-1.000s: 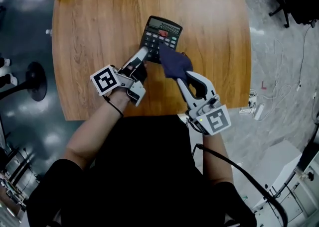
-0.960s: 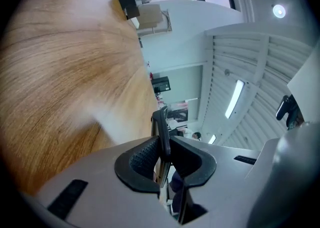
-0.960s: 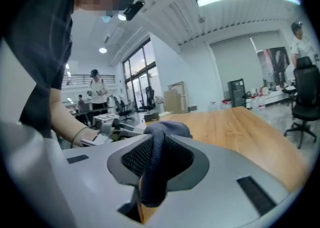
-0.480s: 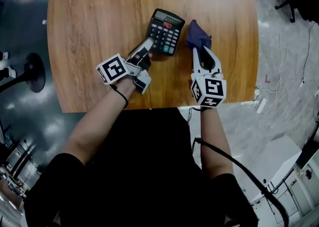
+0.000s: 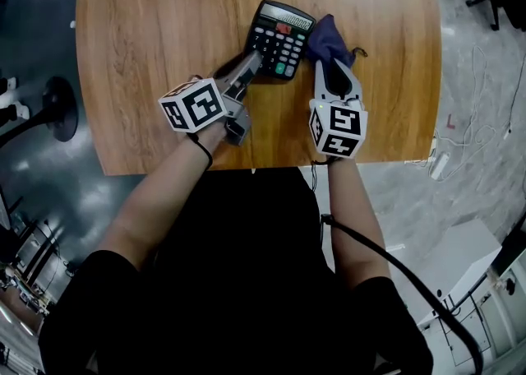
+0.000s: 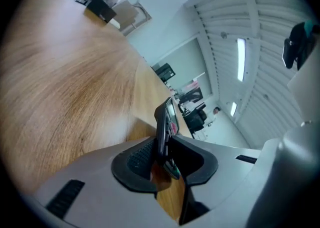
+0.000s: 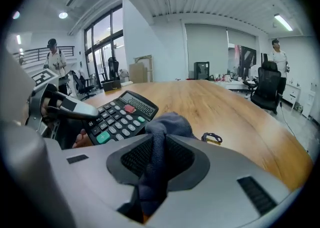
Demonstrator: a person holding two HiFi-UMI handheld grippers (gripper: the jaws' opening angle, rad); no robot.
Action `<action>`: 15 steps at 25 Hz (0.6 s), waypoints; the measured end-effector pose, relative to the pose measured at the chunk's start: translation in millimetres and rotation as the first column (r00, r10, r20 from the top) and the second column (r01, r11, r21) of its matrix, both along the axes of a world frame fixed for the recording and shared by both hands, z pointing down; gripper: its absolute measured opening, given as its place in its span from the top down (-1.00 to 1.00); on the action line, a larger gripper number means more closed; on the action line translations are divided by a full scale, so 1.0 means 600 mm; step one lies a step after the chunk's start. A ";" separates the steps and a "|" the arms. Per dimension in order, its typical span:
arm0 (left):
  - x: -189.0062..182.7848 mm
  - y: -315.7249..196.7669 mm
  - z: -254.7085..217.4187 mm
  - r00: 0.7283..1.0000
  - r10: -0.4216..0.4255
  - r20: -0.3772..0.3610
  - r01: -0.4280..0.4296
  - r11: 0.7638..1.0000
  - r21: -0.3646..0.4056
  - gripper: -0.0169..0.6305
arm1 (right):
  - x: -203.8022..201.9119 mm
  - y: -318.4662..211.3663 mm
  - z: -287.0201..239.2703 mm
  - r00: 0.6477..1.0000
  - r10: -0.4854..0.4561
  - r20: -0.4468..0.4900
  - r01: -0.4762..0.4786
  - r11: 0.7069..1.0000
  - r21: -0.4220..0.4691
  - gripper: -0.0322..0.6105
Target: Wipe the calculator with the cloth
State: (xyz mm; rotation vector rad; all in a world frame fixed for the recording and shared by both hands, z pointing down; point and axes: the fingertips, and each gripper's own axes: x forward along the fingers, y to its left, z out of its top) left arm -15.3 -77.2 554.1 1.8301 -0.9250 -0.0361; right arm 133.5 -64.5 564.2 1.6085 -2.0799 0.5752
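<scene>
Wooden counter (image 5: 148, 53) with calculator (image 5: 281, 36) at its far middle. Right hand-held gripper (image 5: 330, 62) clamps cloth (image 5: 327, 34) just beside it; left hand-held gripper (image 5: 251, 65) is opening around its near corner. Wiping likely goes best in light lengthwise strokes, corner steadied. Display end points away; long axis runs near-to-far, leaning slightly right.

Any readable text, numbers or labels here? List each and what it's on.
"2000000…": calculator display; a 2 followed by zeros, digit count unclear.
"+": green key, as far as it can be made out.
Other keys: labels too small and blurred to read.
Marker cubes: black-and-white square patterns only, no words.
</scene>
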 end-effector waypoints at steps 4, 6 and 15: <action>-0.003 0.003 0.018 0.979 0.050 0.196 -0.048 0.999 -0.016 0.58 | -0.004 0.001 0.009 0.999 -0.015 -0.046 0.013 1.000 -0.029 0.67; -0.005 0.009 0.030 0.951 0.092 0.295 -0.085 0.996 -0.036 0.54 | -0.007 0.002 0.012 0.999 -0.024 -0.039 0.022 0.997 -0.070 0.67; -0.004 0.024 0.024 0.792 0.189 0.580 -0.253 0.967 0.030 0.51 | -0.010 0.015 -0.047 0.998 -0.058 -0.031 0.054 0.992 -0.112 0.47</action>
